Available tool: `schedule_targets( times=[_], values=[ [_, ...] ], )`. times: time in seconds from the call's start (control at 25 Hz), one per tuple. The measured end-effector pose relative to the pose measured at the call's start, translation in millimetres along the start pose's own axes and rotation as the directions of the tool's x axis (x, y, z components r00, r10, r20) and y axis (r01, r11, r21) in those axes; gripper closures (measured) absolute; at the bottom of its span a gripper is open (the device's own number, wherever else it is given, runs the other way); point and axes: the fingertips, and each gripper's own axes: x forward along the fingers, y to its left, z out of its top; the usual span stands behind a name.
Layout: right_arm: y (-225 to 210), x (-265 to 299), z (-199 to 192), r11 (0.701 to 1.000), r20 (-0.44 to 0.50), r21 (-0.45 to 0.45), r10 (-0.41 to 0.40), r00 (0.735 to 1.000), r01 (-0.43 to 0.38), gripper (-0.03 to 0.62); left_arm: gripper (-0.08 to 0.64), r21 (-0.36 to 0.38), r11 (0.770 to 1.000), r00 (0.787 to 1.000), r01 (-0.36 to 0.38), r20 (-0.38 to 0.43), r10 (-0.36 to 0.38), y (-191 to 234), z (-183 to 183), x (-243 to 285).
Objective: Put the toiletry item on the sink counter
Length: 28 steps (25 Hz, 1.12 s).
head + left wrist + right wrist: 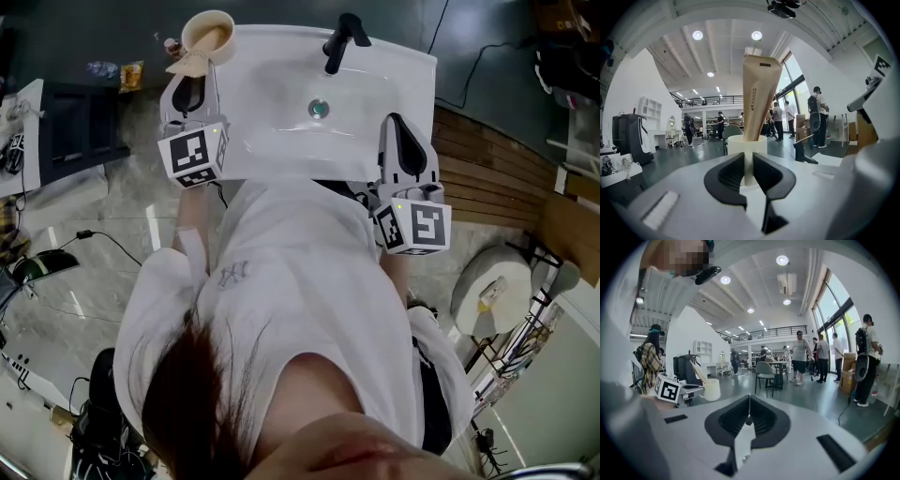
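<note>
At the sink surface (412, 80)'s back-left corner, gripping the cup (746, 145) dead ahead in the left tool (748, 163), tube (759, 93) upright, resting the right tool (749, 405) closed, empty.

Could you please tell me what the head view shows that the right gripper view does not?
Only the head view shows the sink with its black faucet and drain, and the right gripper from above at the sink's right edge. Only the right gripper view shows that gripper's jaws together with nothing between them, plus a hall with a chair and standing people. Both show the white cup holding the beige tube, with the left gripper right at it.
</note>
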Motion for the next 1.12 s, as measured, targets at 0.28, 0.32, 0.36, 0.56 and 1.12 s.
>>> schedule_targets(
  times=[0.28, 0.32, 0.36, 0.56, 1.12],
  values=[
    [-1.5, -2.0, -0.7, 1.0, -0.01, -0.001, -0.018, 1.0, 0.018, 0.581, 0.506, 0.007, 1.0, 1.0, 0.016, -0.019, -0.016, -1.7, -11.6, 9.3],
    [-1.4, -2.0, -1.1, 1.0, -0.011, -0.001, -0.021, 1.0, 0.021, 0.581, 0.506, 0.01, 1.0, 1.0, 0.02, -0.02, -0.019, -1.5, -13.2, 11.3],
    [-0.9, -2.2, -1.4, 1.0, -0.013, -0.001, -0.024, 1.0, 0.024, 0.581, 0.506, 0.012, 1.0, 1.0, 0.022, -0.021, -0.022, -0.9, -14.5, 13.1],
    [0.7, -7.0, -3.3, 0.999, -0.031, 0.003, -0.037, 0.999, 0.037, 0.581, 0.506, 0.023, 0.999, 0.999, 0.025, -0.03, -0.025, 3.3, -19.8, 20.8],
    [-11.6, -16.2, -21.4, 0.996, -0.115, -0.003, -0.093, 0.989, 0.094, 0.581, 0.506, 0.014, 0.998, 0.997, 0.06, -0.051, -0.059, -5.6, -45.5, 47.2]
  ],
)
